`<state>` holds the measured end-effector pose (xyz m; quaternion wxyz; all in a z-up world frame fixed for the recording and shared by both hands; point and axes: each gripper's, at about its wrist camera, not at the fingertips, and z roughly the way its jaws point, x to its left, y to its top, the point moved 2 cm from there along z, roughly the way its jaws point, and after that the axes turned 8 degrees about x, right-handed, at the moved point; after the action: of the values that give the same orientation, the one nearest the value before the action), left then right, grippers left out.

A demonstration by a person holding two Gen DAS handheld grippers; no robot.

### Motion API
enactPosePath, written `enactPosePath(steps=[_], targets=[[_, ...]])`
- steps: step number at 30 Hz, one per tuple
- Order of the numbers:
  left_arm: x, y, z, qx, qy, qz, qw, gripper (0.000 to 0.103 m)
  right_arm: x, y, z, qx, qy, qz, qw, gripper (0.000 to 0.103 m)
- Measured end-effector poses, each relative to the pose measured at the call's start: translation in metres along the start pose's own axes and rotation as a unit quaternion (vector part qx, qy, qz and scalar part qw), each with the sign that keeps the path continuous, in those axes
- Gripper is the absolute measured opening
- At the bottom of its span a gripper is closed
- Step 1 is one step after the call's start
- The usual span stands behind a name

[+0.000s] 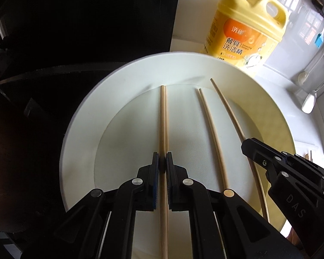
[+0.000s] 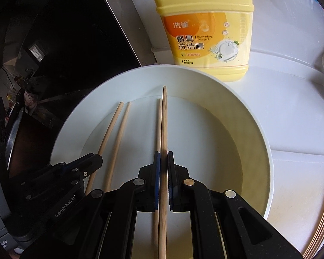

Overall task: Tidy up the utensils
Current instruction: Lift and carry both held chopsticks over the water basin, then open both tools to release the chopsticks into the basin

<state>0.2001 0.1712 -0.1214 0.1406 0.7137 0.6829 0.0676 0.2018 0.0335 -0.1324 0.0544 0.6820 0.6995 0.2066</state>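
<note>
Two chopsticks point(image 1: 163, 118), pinched in left hand-held gripper point(image 1: 162, 166), over white plate point(image 1: 80, 129)

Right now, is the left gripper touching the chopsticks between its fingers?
Touching. In the left wrist view the left gripper has its pads closed on a pair of chopsticks that run straight through them over the white plate, with no gap on either side.

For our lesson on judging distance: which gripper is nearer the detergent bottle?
Right. The right gripper faces the bottle almost head-on across the plate; the left gripper sits further left, with the bottle off to its right.
</note>
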Motion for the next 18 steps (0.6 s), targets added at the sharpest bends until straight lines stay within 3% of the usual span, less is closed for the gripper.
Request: enactPosePath(steps=[8, 9, 11, 12, 13, 18], targets=[[-0.005, -0.003, 0.006, 0.008, 0.013, -0.003, 0.9999, 0.009, -0.003, -0.001, 0.007, 0.009, -0.010, 0.004, 1.000, 0.006], [-0.006, -0.003, 0.006, 0.008, 0.015, -0.003, 0.9999, 0.014, -0.004, -0.001, 0.006, 0.009, -0.012, 0.004, 1.000, 0.006], [-0.006, -0.004, 0.004, 0.006, 0.015, -0.005, 0.9999, 0.035, -0.004, -0.002, 0.002, 0.005, -0.016, 0.006, 1.000, 0.008], [-0.006, -0.005, 0.002, 0.002, 0.017, -0.007, 0.9998, 0.054, -0.004, -0.002, 0.001, 0.001, -0.020, 0.005, 1.000, 0.014], [-0.005, -0.006, -0.002, -0.008, 0.019, -0.010, 0.9997, 0.061, -0.005, -0.003, -0.001, -0.002, -0.022, 0.003, 1.000, 0.017], [0.001, -0.005, -0.011, -0.018, 0.024, -0.017, 0.9994, 0.064, -0.008, -0.006, -0.008, -0.008, -0.025, 0.007, 1.000, 0.018]])
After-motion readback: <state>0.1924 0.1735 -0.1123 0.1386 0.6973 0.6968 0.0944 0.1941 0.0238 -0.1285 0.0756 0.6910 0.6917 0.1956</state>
